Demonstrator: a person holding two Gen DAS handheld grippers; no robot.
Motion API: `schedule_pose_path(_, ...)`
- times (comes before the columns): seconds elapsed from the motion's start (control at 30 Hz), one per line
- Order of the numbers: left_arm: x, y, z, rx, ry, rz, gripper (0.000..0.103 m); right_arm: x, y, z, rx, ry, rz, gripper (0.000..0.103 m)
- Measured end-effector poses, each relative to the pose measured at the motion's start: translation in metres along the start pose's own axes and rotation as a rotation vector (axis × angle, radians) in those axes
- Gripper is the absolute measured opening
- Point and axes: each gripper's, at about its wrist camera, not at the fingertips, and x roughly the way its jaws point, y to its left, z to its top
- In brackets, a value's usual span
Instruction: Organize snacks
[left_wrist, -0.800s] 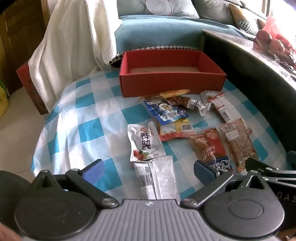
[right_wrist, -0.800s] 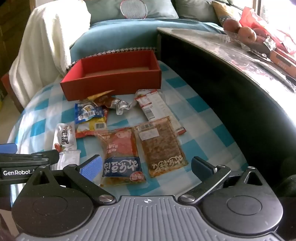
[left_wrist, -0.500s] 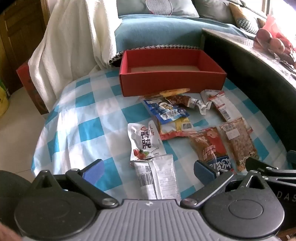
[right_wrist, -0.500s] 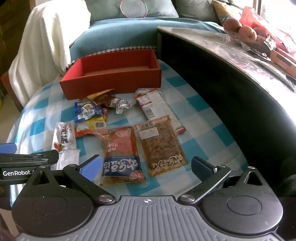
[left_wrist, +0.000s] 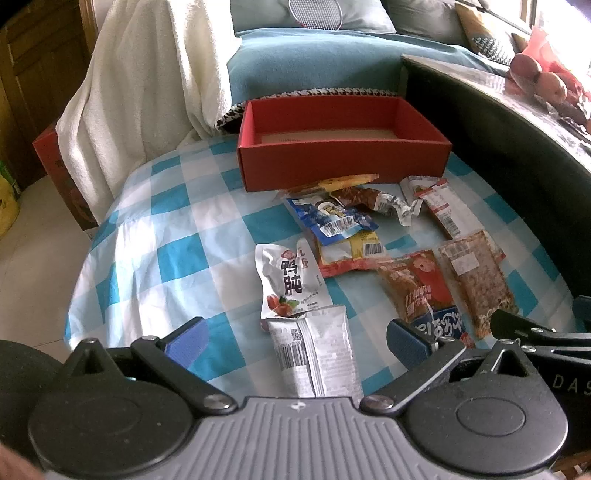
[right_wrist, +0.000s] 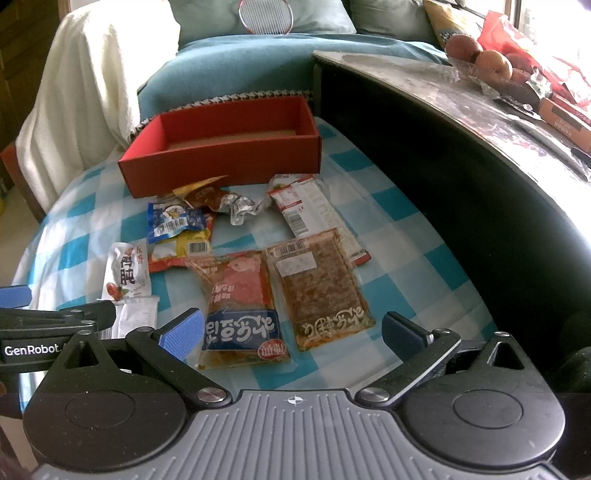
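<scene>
An empty red box (left_wrist: 343, 146) (right_wrist: 221, 147) stands at the far side of a blue-and-white checked tablecloth (left_wrist: 159, 240). Several snack packets lie in front of it: a silver packet (left_wrist: 317, 354), a white packet with black characters (left_wrist: 290, 280) (right_wrist: 127, 271), a blue packet (left_wrist: 328, 218) (right_wrist: 175, 219) on a yellow one, a red-and-blue packet (right_wrist: 238, 306) and a clear brown packet (right_wrist: 319, 291). My left gripper (left_wrist: 297, 341) hangs open above the silver packet. My right gripper (right_wrist: 291, 334) hangs open over the near ends of the red-and-blue and brown packets. Neither touches anything.
A dark raised table edge (right_wrist: 443, 155) runs along the right, with fruit (right_wrist: 487, 62) and wrappers on top. A white blanket (left_wrist: 140, 85) drapes over a seat at back left, beside a blue sofa cushion (left_wrist: 314, 62). Bare floor (left_wrist: 33, 240) lies left of the cloth.
</scene>
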Motion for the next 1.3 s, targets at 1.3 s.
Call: schedule_pose_path(1.3,0.0023,-0.0008,-0.0058,0.006,0.035,0.012,0.097,0.0095,0.0002,-0.0064,-0.001,0.051,0.006,0.103)
